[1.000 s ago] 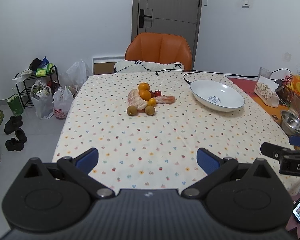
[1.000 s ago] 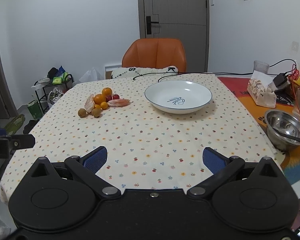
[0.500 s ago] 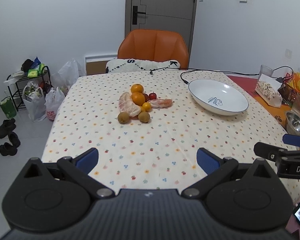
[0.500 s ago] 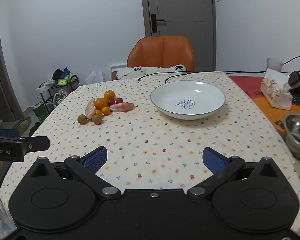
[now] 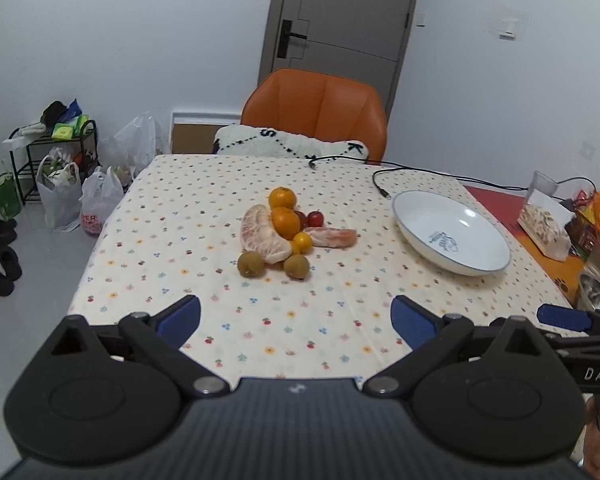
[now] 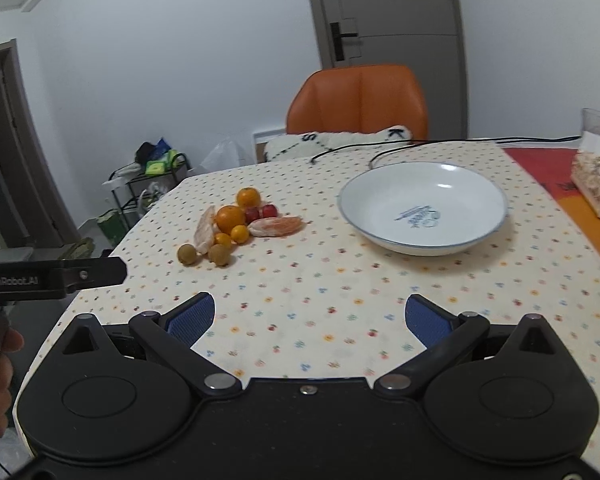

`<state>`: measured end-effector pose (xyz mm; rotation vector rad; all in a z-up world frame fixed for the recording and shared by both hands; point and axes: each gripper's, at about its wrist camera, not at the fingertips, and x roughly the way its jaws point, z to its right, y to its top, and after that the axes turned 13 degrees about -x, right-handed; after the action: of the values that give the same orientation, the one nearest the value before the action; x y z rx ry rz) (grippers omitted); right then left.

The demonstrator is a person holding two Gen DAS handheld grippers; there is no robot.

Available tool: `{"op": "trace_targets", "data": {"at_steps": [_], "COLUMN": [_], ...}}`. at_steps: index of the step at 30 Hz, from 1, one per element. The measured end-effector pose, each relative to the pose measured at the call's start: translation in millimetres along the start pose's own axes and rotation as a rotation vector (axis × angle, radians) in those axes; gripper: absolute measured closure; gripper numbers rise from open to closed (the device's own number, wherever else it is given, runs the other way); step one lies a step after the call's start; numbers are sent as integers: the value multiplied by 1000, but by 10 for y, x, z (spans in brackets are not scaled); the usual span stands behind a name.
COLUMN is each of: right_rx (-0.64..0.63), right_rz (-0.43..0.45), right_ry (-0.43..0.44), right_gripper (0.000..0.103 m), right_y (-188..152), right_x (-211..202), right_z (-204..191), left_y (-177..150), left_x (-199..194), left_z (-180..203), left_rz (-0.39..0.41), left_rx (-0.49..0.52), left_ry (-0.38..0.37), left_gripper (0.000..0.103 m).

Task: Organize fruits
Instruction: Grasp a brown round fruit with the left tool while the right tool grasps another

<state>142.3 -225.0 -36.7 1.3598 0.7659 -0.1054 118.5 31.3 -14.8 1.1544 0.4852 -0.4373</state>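
Note:
A pile of fruit lies mid-table: oranges, peeled pomelo pieces, small red fruits and brown round fruits. It also shows in the right wrist view. An empty white bowl stands to the right of it, also in the right wrist view. My left gripper is open and empty, above the near table edge. My right gripper is open and empty, short of the bowl.
A floral tablecloth covers the table. An orange chair stands at the far side. A black cable lies behind the bowl. A snack bag and a steel bowl sit at the right. Bags and a rack stand on the floor left.
Both grippers have moved forward toward the table; the fruit and the bowl look nearer and larger. Both stay open. Nothing on the table has moved.

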Motion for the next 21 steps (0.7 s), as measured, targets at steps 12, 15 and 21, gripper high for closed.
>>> {"op": "trace_targets", "data": {"at_steps": [12, 15, 21], "right_rx": [-47, -54, -42], "right_rz": [-28, -48, -88], "right_ry": [113, 141, 179], "right_gripper": [24, 33, 44], "right_y": [280, 326, 357], "right_x": [527, 704, 1024], "right_z": [-121, -172, -199], "left_y": [222, 261, 312], "left_x": [422, 566, 848], "left_z": [-251, -296, -388], "left_rz": [-27, -41, -75], "left_rx": [-61, -67, -78], "left_ry": [23, 24, 24], "left_gripper": [36, 42, 51]}}
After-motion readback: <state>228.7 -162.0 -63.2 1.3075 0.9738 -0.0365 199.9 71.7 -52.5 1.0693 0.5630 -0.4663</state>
